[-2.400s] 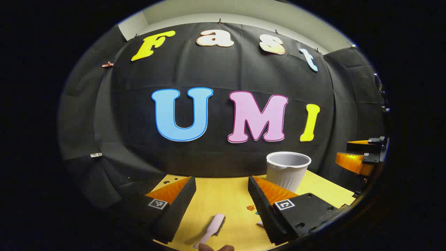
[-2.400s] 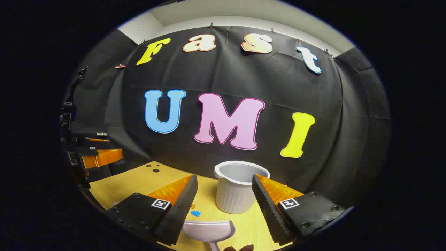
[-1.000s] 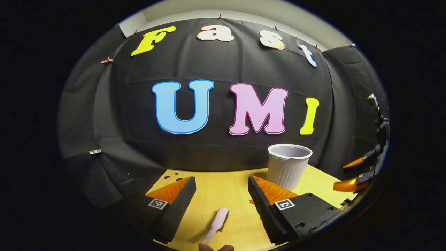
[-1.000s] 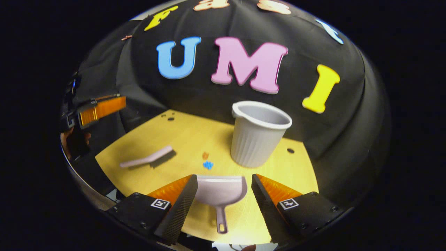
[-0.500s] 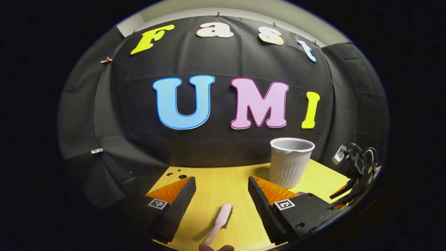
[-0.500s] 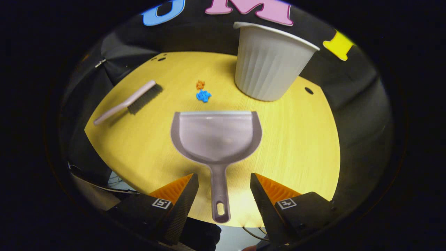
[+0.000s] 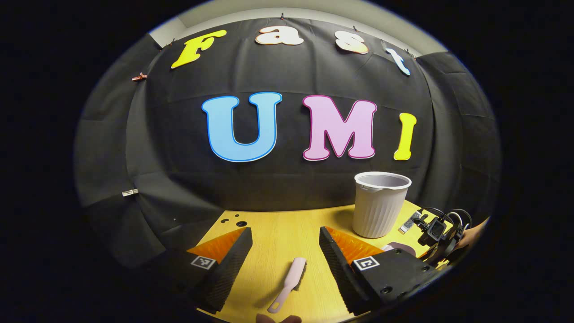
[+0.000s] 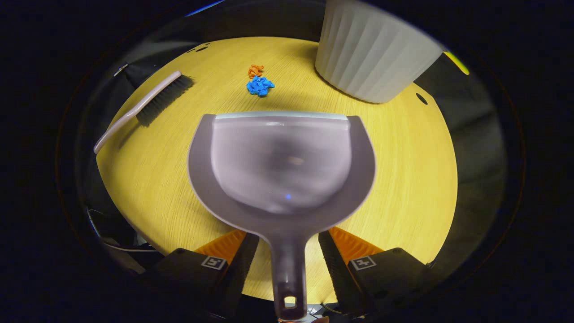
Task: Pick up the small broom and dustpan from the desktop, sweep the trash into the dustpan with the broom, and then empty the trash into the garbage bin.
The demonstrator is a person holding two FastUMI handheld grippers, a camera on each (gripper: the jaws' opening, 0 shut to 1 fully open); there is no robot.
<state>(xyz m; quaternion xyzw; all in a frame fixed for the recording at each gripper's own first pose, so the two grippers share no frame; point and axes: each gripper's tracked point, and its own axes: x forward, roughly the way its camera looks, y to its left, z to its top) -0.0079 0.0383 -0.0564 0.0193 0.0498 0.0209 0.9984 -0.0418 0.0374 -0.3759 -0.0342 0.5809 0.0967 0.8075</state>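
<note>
The pale dustpan (image 8: 280, 166) lies flat on the yellow table (image 8: 403, 179), mouth towards the trash. My right gripper (image 8: 288, 251) stands open low over it, with the handle (image 8: 287, 264) between the fingers and a thin gap on each side. Blue trash (image 8: 260, 85) and orange trash (image 8: 255, 70) lie just beyond the pan's lip. The small broom (image 8: 143, 105) rests at the left. In the left gripper view, the broom (image 7: 287, 285) lies on the table below my open left gripper (image 7: 285, 251), untouched.
The ribbed white garbage bin (image 8: 376, 54) stands upright behind the dustpan, to its right; in the left gripper view the bin (image 7: 380, 204) is at the right. The right gripper (image 7: 437, 233) and a hand (image 7: 475, 231) show beside it. The table's near edge runs below the fingers.
My right gripper has tipped downwards and closed in on the dustpan, so the handle now lies between its fingers. The left gripper has shifted slightly; the broom has not moved.
</note>
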